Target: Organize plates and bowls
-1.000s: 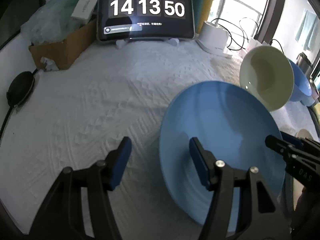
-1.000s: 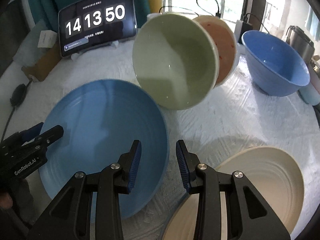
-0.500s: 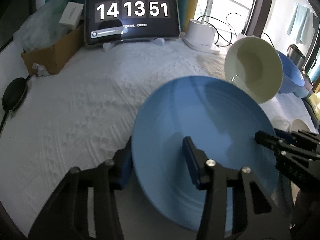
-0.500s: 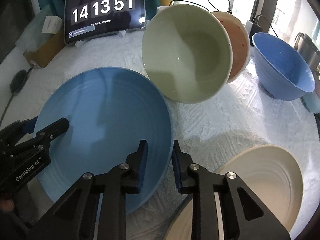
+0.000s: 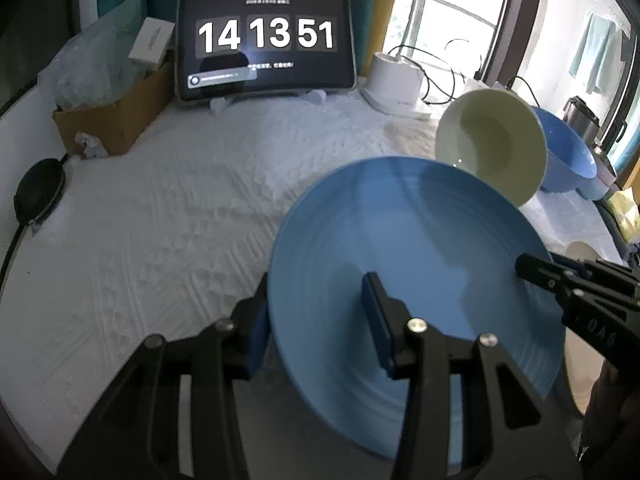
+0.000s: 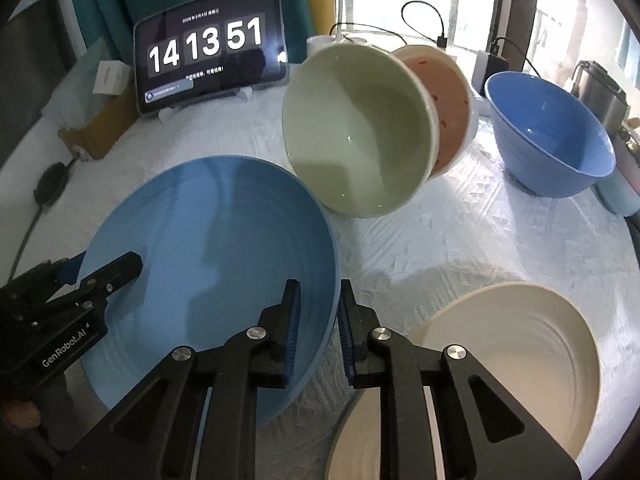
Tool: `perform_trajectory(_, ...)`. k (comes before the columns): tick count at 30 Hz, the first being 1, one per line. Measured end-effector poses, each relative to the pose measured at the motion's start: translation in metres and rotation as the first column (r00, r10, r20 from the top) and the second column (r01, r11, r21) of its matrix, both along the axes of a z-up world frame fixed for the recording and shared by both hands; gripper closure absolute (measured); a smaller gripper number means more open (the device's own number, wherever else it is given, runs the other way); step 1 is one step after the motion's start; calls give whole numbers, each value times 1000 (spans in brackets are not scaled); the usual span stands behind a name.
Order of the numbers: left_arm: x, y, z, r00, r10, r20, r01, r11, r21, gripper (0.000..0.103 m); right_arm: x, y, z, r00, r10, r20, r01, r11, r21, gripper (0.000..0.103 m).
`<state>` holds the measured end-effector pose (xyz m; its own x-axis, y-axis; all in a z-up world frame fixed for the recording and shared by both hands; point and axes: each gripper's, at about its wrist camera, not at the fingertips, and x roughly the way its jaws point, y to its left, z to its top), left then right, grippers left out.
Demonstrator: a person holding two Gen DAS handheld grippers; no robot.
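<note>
A large blue plate [image 5: 420, 264] is held off the white cloth between both grippers and also shows in the right wrist view [image 6: 208, 248]. My left gripper [image 5: 320, 320] straddles its left rim, one finger inside, one outside. My right gripper [image 6: 318, 320] is closed on its right rim. A cream plate [image 6: 512, 360] lies at the lower right. A pale green bowl [image 6: 356, 128] leans tilted against a pink bowl [image 6: 448, 100]. A blue bowl [image 6: 552, 136] stands upright at the right.
A tablet clock [image 5: 266, 40] stands at the back. A cardboard box [image 5: 108, 120] with plastic and a black round device [image 5: 38, 190] sit at the left. A white appliance [image 5: 396, 80] with cables and a metal kettle [image 6: 600, 88] are at the back right.
Both grippers have closed in on the blue plate's rims, the left sliding right onto the left rim. The plate now sits tilted and raised between them.
</note>
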<state>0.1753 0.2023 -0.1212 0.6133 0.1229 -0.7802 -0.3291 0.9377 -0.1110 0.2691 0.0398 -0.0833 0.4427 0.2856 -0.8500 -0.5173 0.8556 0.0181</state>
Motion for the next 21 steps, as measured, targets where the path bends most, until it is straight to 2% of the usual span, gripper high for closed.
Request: perform_trajectory(21,-17,-46,26,998,-55,38,55,998,12,59,-23,-43,32,996,-62,64,58,997,59,83)
